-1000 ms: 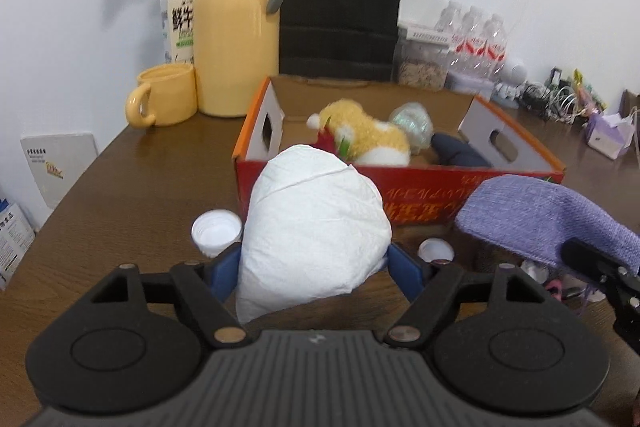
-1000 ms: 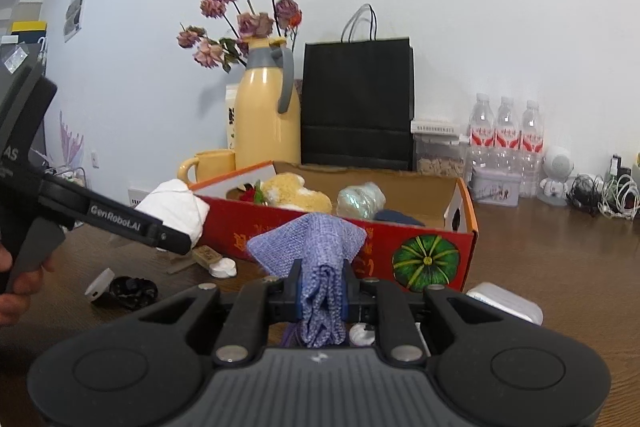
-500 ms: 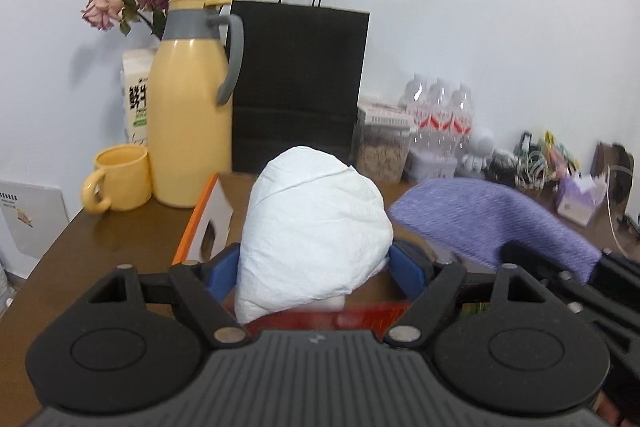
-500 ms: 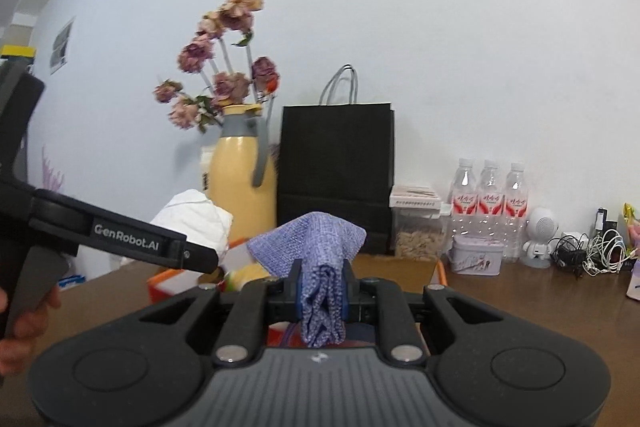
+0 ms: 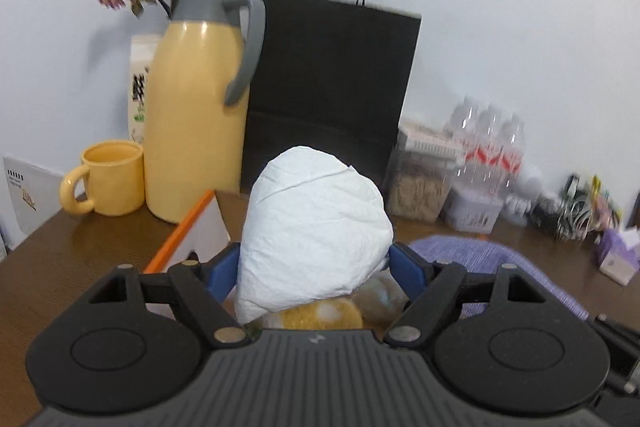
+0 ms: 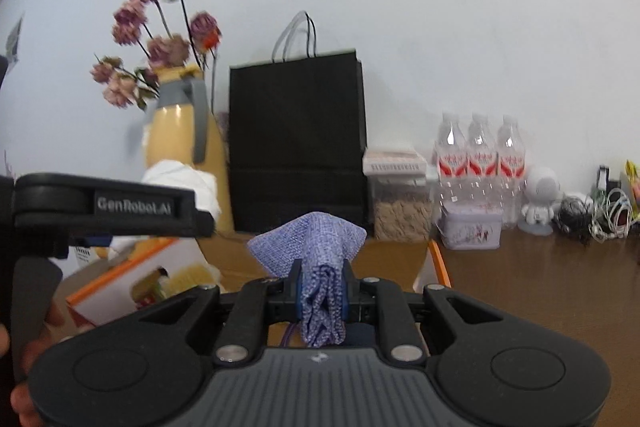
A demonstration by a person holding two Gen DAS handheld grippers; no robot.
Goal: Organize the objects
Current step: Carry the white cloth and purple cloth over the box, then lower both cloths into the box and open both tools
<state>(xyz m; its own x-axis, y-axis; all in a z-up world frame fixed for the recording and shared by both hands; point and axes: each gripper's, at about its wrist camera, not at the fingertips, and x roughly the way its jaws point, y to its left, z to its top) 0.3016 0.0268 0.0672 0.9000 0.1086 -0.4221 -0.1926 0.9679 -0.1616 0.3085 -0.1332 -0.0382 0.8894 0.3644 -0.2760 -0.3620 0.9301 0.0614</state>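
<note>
My left gripper (image 5: 316, 267) is shut on a white crumpled bundle (image 5: 312, 231), its blue pads pressing both sides. It hangs over the orange-edged cardboard box (image 5: 184, 231), where a yellow plush toy (image 5: 320, 313) shows just below the bundle. My right gripper (image 6: 322, 301) is shut on a folded purple woven cloth (image 6: 316, 247), also above the box (image 6: 438, 263). In the right wrist view the left gripper's body (image 6: 112, 207) and the white bundle (image 6: 184, 179) sit at the left. The purple cloth (image 5: 484, 263) shows right of the bundle in the left wrist view.
Behind the box stand a yellow jug with dried flowers (image 5: 196, 115), a yellow mug (image 5: 108, 183), a black paper bag (image 5: 328, 87), a cereal container (image 5: 420, 183), water bottles (image 6: 480, 163) and tangled cables (image 6: 600, 211) on the brown table (image 6: 540, 287). A hand (image 6: 24, 399) shows lower left.
Both grippers have moved forward and up with their loads, from in front of the box to over it. The box front and the caps on the table have dropped out of view.
</note>
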